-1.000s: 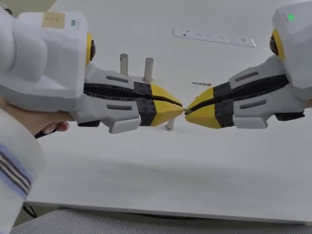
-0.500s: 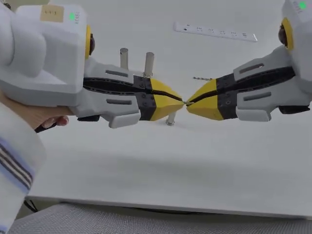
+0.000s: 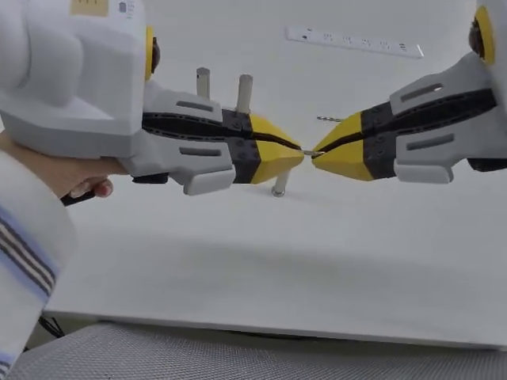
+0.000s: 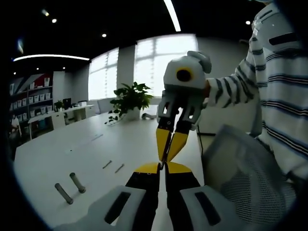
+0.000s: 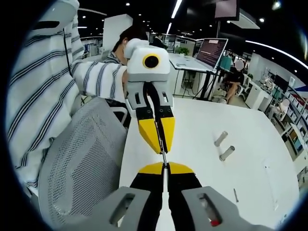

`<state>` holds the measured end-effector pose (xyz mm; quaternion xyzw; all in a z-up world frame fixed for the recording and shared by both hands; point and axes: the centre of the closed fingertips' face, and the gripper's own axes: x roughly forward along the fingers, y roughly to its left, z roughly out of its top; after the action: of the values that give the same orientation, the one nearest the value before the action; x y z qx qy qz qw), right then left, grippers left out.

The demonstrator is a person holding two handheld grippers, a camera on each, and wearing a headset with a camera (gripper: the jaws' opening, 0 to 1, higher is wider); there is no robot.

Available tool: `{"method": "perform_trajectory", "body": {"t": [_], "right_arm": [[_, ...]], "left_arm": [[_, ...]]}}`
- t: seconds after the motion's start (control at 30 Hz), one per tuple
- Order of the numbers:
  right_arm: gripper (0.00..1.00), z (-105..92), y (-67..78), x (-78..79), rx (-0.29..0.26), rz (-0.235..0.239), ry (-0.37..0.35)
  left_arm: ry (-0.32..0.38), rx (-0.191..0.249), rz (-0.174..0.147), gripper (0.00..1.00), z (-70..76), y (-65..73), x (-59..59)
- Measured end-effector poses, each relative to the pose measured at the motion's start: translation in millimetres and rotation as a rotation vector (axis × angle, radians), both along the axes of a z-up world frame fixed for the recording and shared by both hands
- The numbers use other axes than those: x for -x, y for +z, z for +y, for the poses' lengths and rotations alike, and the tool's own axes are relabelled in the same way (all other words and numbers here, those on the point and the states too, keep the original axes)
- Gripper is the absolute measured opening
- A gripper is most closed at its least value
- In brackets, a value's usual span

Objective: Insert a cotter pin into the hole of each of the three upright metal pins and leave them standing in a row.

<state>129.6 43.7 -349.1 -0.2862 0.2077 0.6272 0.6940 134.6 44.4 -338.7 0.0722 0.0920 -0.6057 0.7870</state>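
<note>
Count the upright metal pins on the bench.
3. Two metal pins stand side by side behind the left gripper; the third is mostly hidden beneath it and the right gripper, lower end showing.

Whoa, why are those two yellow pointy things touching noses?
A person holds a gripper in each hand above the white table. The left gripper and the right gripper meet tip to tip, both shut, and seem to pinch one thin cotter pin between them. Two metal pins stand upright behind them, and a third metal pin stands just below the tips. A spare cotter pin lies on the table.
</note>
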Motion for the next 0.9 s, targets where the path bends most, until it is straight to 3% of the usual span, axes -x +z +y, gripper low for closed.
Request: {"method": "perform_trajectory", "body": {"t": [0.1, 0.17, 0.27, 0.33, 0.5, 0.6, 0.9], "right_arm": [[0.0, -1.9, -2.1, -2.1, 0.011, 0.006, -0.008], [0.0, -4.8, -4.6, -5.6, 0.022, 0.007, -0.021], [0.0, -11.7, -10.9, -15.4, 0.04, 0.008, -0.041], [0.0, -16.3, -15.8, -20.8, 0.055, 0.011, -0.058], [0.0, -29.6, -35.2, -36.0, 0.117, 0.015, -0.091], [0.0, -36.3, -45.6, -43.0, 0.143, 0.024, -0.106], [0.0, -45.1, -66.4, -53.4, 0.19, 0.046, -0.118]], "left_arm": [[0.007, -0.023, 0.026, 0.0, -0.7, -6.6, -2.6], [0.014, -0.037, 0.02, 0.03, -0.3, -10.0, -5.2], [0.037, -0.047, 0.031, 0.19, 0.6, -14.6, -9.6], [0.055, -0.056, 0.034, 0.24, 3.9, -19.5, -18.8], [0.08, -0.06, 0.079, 0.2, 5.2, -28.4, -26.6], [0.105, -0.088, 0.071, 0.22, 6.7, -35.8, -36.1], [0.09, -0.111, 0.107, 0.21, 3.7, -52.3, -58.3]]}}
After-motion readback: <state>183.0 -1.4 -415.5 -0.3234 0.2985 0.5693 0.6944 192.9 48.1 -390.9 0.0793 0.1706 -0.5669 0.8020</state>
